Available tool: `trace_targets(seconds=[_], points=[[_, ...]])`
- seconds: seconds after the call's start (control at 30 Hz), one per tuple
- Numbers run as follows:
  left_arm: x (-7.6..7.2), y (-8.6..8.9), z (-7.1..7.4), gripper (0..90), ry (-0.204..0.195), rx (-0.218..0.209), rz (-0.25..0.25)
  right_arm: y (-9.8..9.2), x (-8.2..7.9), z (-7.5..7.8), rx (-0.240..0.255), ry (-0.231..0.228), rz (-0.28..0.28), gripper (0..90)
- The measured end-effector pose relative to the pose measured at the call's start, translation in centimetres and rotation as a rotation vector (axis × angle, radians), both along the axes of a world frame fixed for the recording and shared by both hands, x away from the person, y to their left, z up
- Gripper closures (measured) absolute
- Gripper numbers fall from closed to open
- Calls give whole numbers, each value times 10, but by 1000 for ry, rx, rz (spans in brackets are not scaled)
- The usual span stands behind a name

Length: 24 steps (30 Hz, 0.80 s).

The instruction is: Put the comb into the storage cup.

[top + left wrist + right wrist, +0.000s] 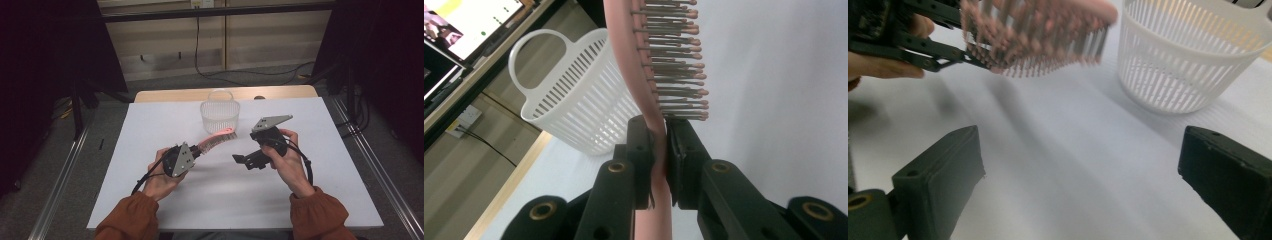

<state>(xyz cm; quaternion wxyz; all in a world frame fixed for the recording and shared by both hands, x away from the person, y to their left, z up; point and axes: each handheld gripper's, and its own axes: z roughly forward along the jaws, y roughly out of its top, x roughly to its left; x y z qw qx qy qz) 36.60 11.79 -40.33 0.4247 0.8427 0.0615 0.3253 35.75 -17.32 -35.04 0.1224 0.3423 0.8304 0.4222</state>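
The pink hairbrush [1038, 35] is blurred in the right gripper view; its head is cut off by the top edge in the left gripper view, its handle by the bottom edge.

Pink hairbrush [644, 75] w/ metal bristles — handle clamped in left claw [660, 145], held off the surface, head reaching twd white slotted basket [220, 114], bristles down.
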Motion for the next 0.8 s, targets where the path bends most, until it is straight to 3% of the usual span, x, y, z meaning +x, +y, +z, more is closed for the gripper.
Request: trace_targets(seconds=[0.13, 0.3, 0.43, 0.5, 0.6, 0.8], points=[[2, 4, 1, 815, 43, -60, 1, -3, -1, -7, 20, -10, 2, 32], [2, 5, 0, 815, 60, -80, 4, -2, -5, -11, 67, -23, -13, 26], [2, 8, 2, 815, 85, -117, 2, -4, -6, -18, 66, -20, -49, 61], [1, 8, 3, 815, 75, -129, -1, -6, -7, -22, 67, -20, -57, 68], [0, 9, 4, 815, 87, -152, -5, -10, -8, -27, 108, -26, -65, 64], [2, 12, 4, 815, 129, -229, -20, -13, -9, -31, 144, -104, -113, 118]])
